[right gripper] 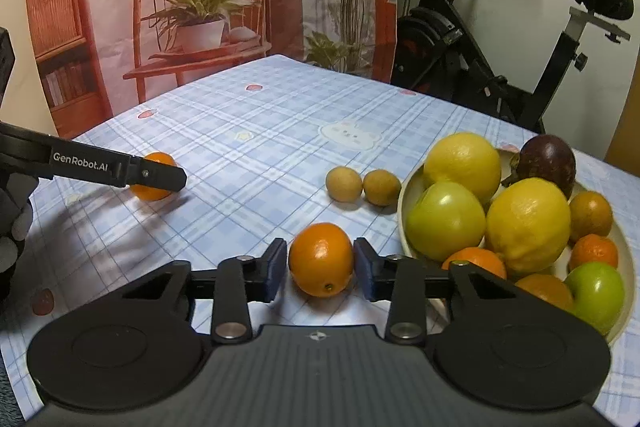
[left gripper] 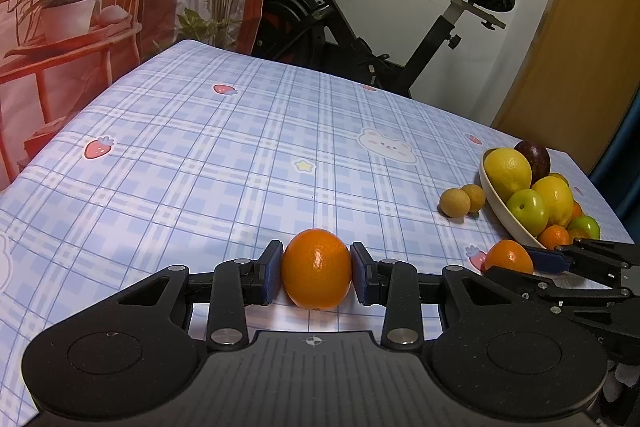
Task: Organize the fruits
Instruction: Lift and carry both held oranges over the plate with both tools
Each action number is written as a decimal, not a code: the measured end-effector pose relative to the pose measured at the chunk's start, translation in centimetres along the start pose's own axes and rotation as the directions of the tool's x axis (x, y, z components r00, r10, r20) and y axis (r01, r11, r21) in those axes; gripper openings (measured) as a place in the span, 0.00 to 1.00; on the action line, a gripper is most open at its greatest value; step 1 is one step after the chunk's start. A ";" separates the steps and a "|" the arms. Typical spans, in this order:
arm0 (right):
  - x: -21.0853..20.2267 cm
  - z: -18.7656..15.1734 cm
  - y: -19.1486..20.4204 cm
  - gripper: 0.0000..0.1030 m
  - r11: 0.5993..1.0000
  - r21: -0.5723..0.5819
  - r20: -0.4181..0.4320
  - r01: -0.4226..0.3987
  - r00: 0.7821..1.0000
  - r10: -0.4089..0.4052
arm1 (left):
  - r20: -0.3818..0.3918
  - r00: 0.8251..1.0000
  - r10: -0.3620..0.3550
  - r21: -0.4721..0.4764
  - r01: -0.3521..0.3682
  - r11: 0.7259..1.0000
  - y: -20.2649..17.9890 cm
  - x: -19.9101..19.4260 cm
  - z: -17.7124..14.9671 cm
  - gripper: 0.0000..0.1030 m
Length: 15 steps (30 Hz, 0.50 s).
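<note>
Slippage was the main hazard: each orange was round and smooth, gripped only across its widest part by flat blue pads, so a tilt or jolt could have rolled it out. Collision was the second; in the left wrist view the right gripper (left gripper: 516, 267) sat at the lower right edge, close to the bowl (left gripper: 504, 215), already heaped with lemons, green fruit and small oranges. Adding fruit could have dislodged the pile.

The left gripper (left gripper: 316, 273) had its fingers pinching an orange (left gripper: 316, 269) at lower centre, resting on the worktop (left gripper: 240, 155). In the right wrist view the right fingers bracketed a second orange (right gripper: 321, 259) at lower centre, pads at its sides, beside the bowl rim.
</note>
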State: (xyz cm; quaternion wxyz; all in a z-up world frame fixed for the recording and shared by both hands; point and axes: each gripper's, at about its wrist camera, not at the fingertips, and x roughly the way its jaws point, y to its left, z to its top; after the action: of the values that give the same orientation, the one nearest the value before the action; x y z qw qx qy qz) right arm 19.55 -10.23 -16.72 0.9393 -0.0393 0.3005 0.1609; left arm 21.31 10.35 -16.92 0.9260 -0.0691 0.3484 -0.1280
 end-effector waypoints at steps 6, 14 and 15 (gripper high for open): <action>-0.1 -0.9 0.0 0.36 1.000 0.011 0.009 -0.003 1.000 0.003 | 0.002 1.000 0.006 0.014 -0.006 1.000 -0.1 0.1 -0.1 0.37; -0.1 -0.8 -0.1 0.36 1.000 0.019 0.015 -0.006 1.000 0.005 | 0.006 1.000 0.013 0.029 -0.013 0.999 -0.3 0.1 -0.2 0.38; -0.1 -0.9 -0.1 0.36 1.000 0.018 0.015 -0.006 1.000 0.005 | 0.006 1.000 0.013 0.029 -0.013 0.999 -0.3 0.1 -0.2 0.38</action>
State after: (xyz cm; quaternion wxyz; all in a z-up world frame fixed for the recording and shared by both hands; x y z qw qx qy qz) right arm 19.00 -10.46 -17.35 0.9414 -0.0287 0.2949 0.1610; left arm 21.21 10.05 -17.05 0.9288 -0.0535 0.3442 -0.1268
